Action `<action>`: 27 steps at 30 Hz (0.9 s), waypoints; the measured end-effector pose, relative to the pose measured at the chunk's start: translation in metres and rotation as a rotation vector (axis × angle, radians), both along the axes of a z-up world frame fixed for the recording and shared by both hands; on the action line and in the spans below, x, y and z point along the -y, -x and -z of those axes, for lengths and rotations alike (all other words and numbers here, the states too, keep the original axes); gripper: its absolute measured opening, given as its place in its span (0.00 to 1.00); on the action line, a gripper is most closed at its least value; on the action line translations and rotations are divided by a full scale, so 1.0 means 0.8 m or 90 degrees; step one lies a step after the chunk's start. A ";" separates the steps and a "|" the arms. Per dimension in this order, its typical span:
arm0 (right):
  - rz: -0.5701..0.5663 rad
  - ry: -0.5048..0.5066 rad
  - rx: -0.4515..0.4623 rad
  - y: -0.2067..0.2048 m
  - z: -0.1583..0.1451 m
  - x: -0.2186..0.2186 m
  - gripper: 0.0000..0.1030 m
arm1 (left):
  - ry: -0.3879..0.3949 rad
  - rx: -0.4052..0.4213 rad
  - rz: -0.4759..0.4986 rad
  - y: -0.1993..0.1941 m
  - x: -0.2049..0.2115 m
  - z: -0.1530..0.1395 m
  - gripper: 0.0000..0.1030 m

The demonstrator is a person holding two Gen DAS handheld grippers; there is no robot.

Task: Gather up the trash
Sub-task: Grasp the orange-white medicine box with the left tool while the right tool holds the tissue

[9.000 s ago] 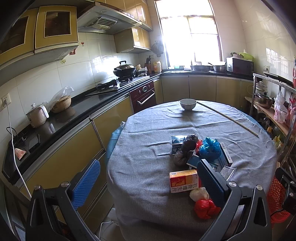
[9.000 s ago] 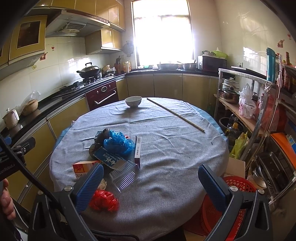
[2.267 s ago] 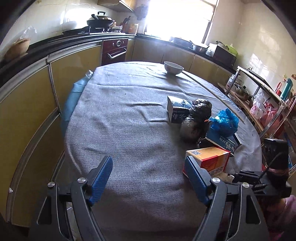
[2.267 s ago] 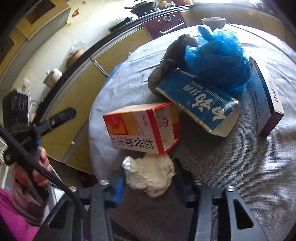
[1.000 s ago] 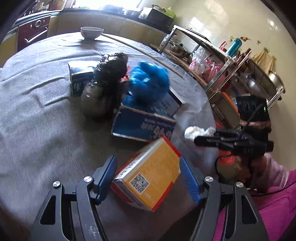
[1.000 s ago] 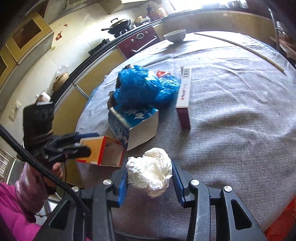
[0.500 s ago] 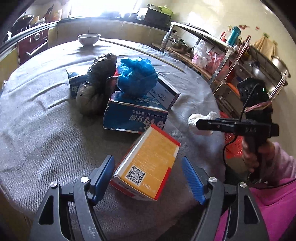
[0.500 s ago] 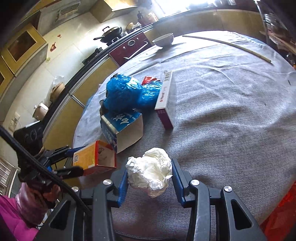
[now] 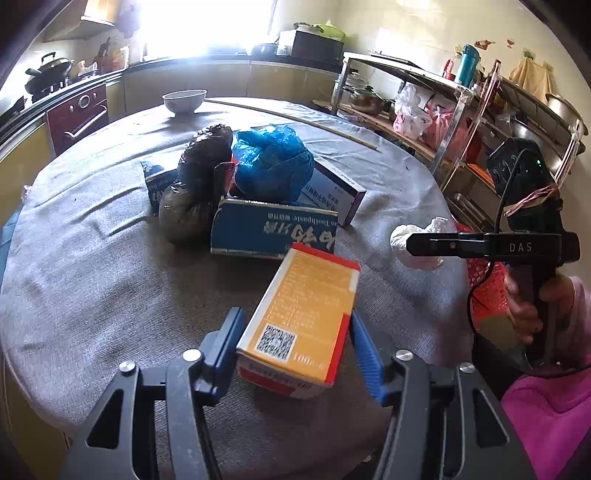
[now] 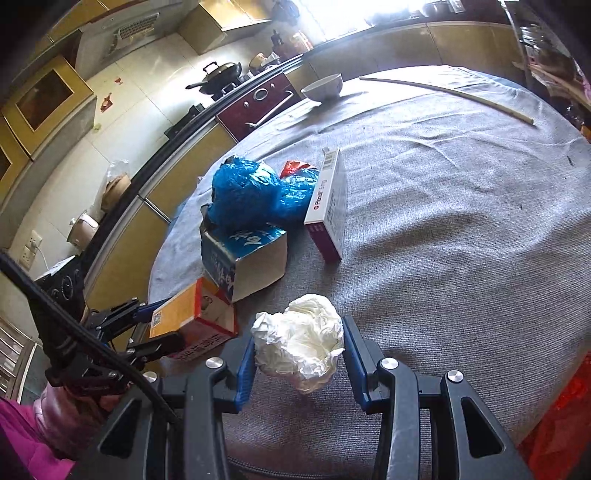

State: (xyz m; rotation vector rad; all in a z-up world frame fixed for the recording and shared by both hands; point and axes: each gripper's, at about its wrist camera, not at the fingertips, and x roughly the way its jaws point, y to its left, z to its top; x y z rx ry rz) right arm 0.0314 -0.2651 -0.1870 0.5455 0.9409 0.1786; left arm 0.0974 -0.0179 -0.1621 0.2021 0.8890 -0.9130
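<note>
An orange box (image 9: 303,321) is being closed on by the left hand-held gripper (image 9: 295,354) at 6 o'clock on the desk (image 9: 92,266); a paper wad (image 10: 301,347) is clamped in the right hand-held gripper (image 10: 299,365).

Bright daylight pours through the window (image 9: 207,26) at the far wall, washing out the counter (image 9: 192,61) below it. Yellow cabinets (image 9: 221,83) run under that counter and on round the side, where a dark red oven front (image 9: 77,114) sits beneath a wok on the hob (image 9: 48,70). White tiles (image 10: 122,110) cover the wall, with an extractor hood (image 10: 125,29) above. A round table under grey cloth (image 9: 92,266) fills the middle. Metal shelving (image 9: 461,107) crowds the other side.
</note>
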 end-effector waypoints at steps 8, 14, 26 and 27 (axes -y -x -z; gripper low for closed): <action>0.003 -0.005 0.012 0.003 -0.005 0.003 0.45 | 0.027 0.004 0.005 0.020 0.003 -0.015 0.53; 0.006 -0.008 0.022 0.009 -0.009 0.005 0.45 | 0.036 0.015 0.017 0.035 0.009 -0.028 0.53; 0.038 -0.010 0.048 0.026 -0.023 0.029 0.45 | 0.034 0.104 -0.022 0.043 0.034 -0.080 0.53; 0.041 -0.010 0.049 0.028 -0.025 0.031 0.45 | 0.023 0.110 -0.033 0.041 0.040 -0.083 0.53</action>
